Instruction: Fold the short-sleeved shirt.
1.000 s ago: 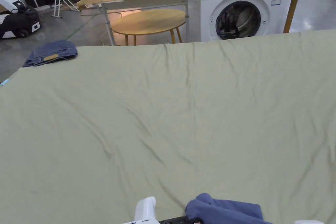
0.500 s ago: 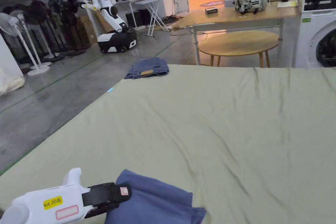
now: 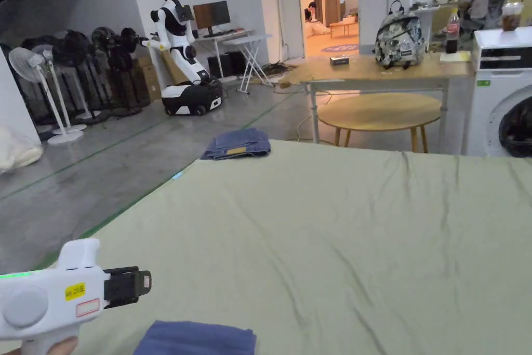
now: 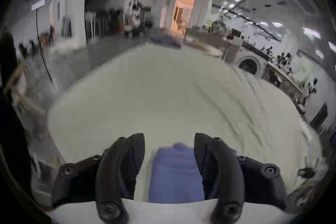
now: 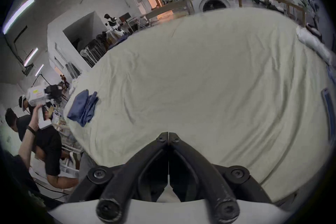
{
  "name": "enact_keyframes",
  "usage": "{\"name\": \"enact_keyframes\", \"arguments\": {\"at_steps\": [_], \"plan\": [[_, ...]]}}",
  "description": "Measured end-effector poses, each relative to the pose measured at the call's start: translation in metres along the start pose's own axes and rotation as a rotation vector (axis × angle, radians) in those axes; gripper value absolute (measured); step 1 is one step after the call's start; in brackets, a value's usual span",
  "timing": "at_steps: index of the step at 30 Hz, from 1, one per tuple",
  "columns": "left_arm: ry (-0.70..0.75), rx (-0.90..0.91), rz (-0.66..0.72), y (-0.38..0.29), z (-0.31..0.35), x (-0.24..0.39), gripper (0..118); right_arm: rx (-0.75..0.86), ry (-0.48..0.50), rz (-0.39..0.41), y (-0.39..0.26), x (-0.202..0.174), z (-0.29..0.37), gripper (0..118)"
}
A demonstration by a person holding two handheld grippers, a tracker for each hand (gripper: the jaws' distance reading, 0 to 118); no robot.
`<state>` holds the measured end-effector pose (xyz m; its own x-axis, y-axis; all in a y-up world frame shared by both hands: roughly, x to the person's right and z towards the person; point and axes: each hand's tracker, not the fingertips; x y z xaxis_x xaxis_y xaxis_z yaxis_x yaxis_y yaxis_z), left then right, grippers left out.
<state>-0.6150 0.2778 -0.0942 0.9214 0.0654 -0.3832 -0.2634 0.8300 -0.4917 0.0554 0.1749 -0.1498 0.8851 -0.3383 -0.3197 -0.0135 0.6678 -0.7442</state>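
The folded blue short-sleeved shirt lies near the front left edge of the table, on the pale green sheet. My left gripper hovers just left of and above it, clear of the cloth. In the left gripper view the open jaws of my left gripper stand wide apart, and the shirt shows in the gap below them, untouched. The right gripper view shows my right gripper shut on nothing over the sheet, with the shirt and the left gripper far to its left.
Folded jeans rest on the table's far left corner. Beyond the table stand a round wooden table, a desk with a backpack, a washing machine, a white robot and several fans. People crouch by the table's left side.
The head camera has swung left and up. My left gripper, which was against the shirt's edge half a second ago, now stands lifted off it with its jaws open.
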Motion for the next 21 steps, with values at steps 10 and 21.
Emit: {"name": "enact_keyframes", "arguments": {"at_steps": [10, 21], "plan": [[-0.204, 0.485, -0.153, 0.027, 0.14, 0.157, 58, 0.479, -0.239, 0.12, 0.071, 0.007, 0.068, 0], [-0.262, 0.627, -0.21, -0.011, 0.119, 0.29, 13, 0.774, -0.282, 0.184, 0.113, -0.026, 0.095, 0]]}}
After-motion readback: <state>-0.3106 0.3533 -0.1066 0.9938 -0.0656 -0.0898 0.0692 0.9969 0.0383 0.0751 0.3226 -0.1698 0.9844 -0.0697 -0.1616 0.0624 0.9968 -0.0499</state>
